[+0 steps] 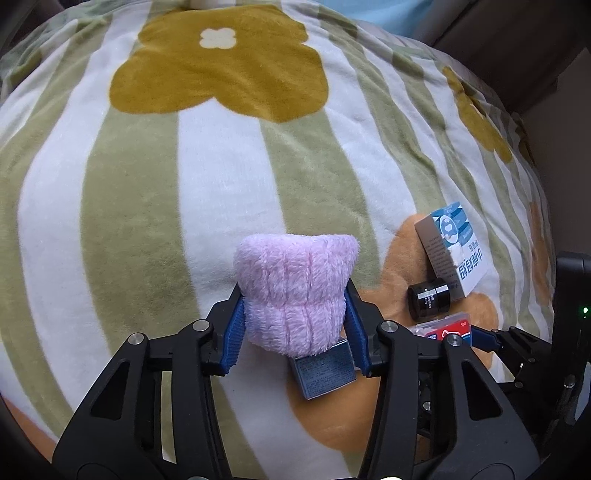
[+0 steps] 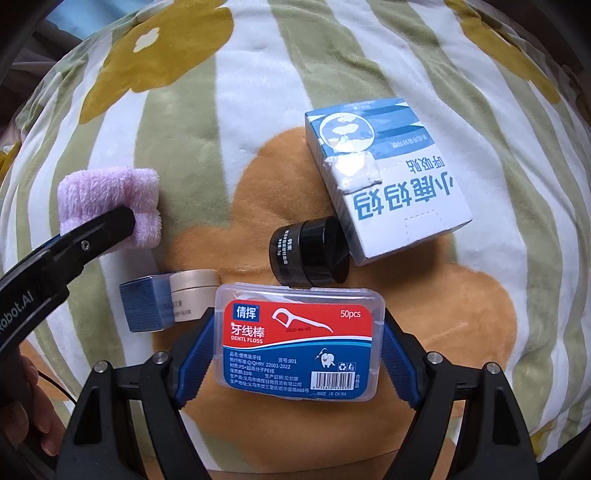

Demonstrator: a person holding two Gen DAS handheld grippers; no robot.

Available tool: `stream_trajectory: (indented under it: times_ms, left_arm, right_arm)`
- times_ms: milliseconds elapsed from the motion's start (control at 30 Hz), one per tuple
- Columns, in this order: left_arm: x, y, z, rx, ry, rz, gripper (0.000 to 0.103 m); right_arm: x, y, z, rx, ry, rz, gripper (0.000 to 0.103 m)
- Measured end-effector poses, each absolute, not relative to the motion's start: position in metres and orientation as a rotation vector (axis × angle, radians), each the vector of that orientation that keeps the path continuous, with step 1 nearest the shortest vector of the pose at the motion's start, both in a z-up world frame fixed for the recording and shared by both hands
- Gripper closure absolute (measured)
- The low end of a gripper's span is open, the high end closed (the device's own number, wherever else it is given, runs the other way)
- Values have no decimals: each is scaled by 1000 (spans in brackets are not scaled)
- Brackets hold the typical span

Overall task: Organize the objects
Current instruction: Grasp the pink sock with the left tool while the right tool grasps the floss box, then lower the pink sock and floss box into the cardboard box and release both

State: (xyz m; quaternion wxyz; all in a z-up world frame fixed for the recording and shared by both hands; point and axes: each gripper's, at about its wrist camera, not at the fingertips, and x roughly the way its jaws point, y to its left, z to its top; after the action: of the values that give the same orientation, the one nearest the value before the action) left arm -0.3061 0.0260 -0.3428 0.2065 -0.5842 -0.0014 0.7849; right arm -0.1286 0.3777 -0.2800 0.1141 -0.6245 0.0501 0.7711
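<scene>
My left gripper point(image 1: 295, 317) is shut on a folded pink fluffy cloth point(image 1: 295, 288), held above the striped blanket point(image 1: 147, 184); the cloth also shows in the right wrist view point(image 2: 110, 195). My right gripper point(image 2: 297, 347) is shut on a clear dental floss box with a red and blue label point(image 2: 299, 339). A small dark blue box point(image 2: 144, 306) and a beige jar point(image 2: 192, 295) lie left of the floss box. A black jar point(image 2: 310, 254) lies on its side against a white and blue box point(image 2: 384, 177).
The blanket has green and white stripes with mustard and orange flower shapes point(image 2: 443, 314). A light blue pillow point(image 1: 388, 14) lies at the far edge. A dark wall or furniture point(image 1: 517, 37) stands at the back right.
</scene>
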Motion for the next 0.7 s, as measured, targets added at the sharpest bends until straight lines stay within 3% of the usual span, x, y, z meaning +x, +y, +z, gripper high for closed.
stream_trajectory:
  times_ms: [467, 700]
  left_arm:
    - [-283, 15, -277, -1529, -21, 2298, 59]
    - [-243, 3, -235, -1479, -40, 2347, 59]
  right_arm:
    - [-79, 391, -217, -1777, 43, 2464, 25]
    - [-134, 312, -196, -1752, -53, 2566, 25]
